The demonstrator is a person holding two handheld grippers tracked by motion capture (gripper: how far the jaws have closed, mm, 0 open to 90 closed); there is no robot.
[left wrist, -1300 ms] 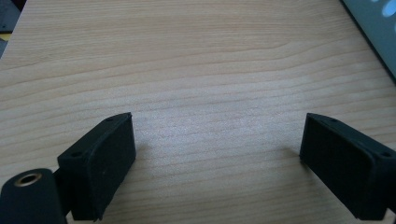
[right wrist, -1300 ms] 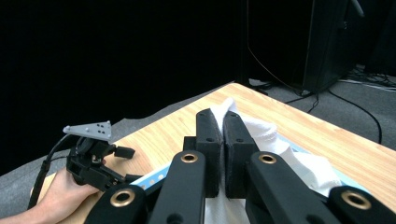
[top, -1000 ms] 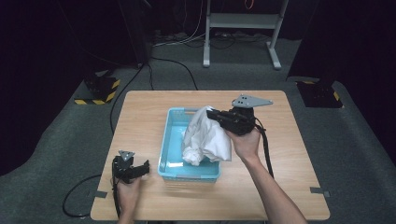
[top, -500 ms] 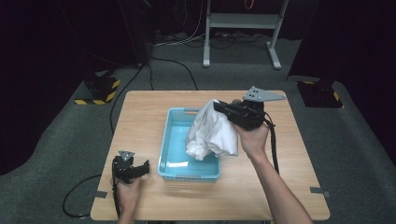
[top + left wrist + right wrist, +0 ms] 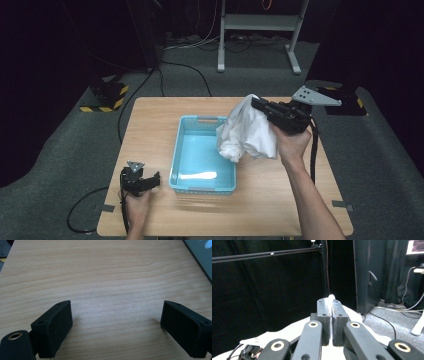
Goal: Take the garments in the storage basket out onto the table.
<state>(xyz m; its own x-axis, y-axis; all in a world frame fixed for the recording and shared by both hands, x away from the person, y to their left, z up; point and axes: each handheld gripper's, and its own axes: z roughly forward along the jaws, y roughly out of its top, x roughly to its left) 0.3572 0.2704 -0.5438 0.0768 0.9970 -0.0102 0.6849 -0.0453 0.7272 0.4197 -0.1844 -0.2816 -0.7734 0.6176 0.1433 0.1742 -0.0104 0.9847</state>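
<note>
High view shows my right gripper [image 5: 257, 103] well above the desk [image 5: 150, 130], its jaws pinched tight on a top fold of the white cloth [image 5: 248, 134], which hangs crumpled below them. A second ago that cloth was still draped into the blue basket [image 5: 202, 187]; since then my right hand has carried it up and out toward the desk's right side, so now it hangs clear of the basket, over the right wall and the bare wood beside it. By my reading, the lift-out is done and setting the cloth down somewhere is what remains.

Right gripper view confirms the pinch: a thin seam of white cloth [image 5: 331, 298] sits squeezed between my two pressed-together jaws, and dark room lies beyond.

My left gripper [image 5: 145, 181] has not budged; it rests low at the near left corner of the desk, just beside the basket's near left corner. Left gripper view has its jaws spread wide with nothing but wood grain between them.

For room: the strip of desk right of the basket is bare up to the right edge, and the cloth's lowest fold hangs near the basket's right rim, so I would keep it high until it is past that rim.
</note>
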